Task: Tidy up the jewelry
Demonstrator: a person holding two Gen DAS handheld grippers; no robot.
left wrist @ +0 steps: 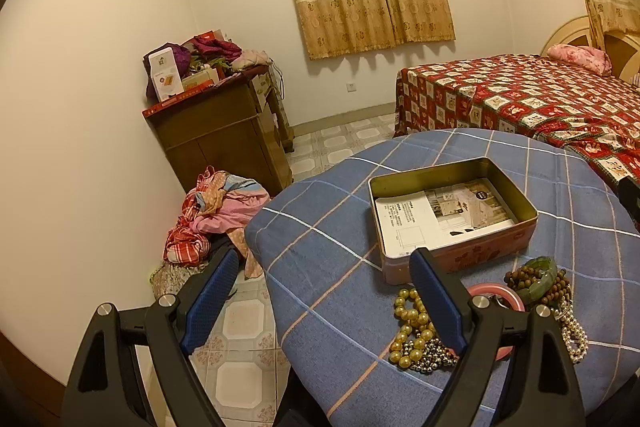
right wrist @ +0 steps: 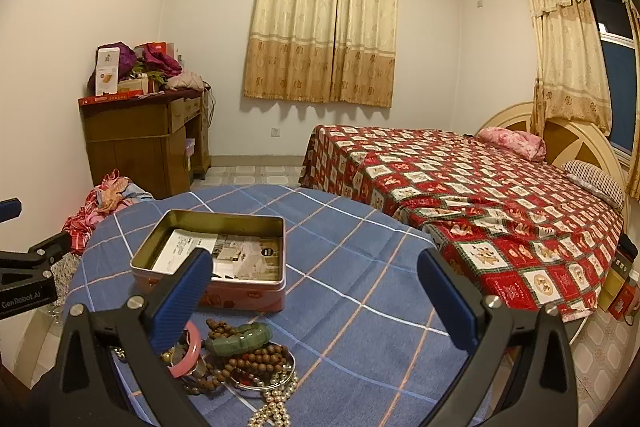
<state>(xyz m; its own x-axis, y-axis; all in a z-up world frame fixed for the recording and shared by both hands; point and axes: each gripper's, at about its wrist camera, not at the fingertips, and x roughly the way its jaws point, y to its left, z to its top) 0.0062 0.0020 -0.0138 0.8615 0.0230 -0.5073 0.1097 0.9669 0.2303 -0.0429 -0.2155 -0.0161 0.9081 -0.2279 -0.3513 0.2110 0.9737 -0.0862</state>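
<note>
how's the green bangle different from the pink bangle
The green bangle is thick, mottled and stone-like; the pink bangle is thinner and plain in colour. The green bangle lies in full view on the brown wooden beads, while the pink bangle is partly hidden behind a finger of the right gripper. Both are closed rings in the jewelry pile near the open tin, not yet in it.

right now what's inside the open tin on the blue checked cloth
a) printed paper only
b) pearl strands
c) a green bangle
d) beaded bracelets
a: the tin holds only a printed paper sheet, while the green bangle, the brown beaded bracelets and the pearl strands all lie outside it on the cloth, close to its front wall.
</note>
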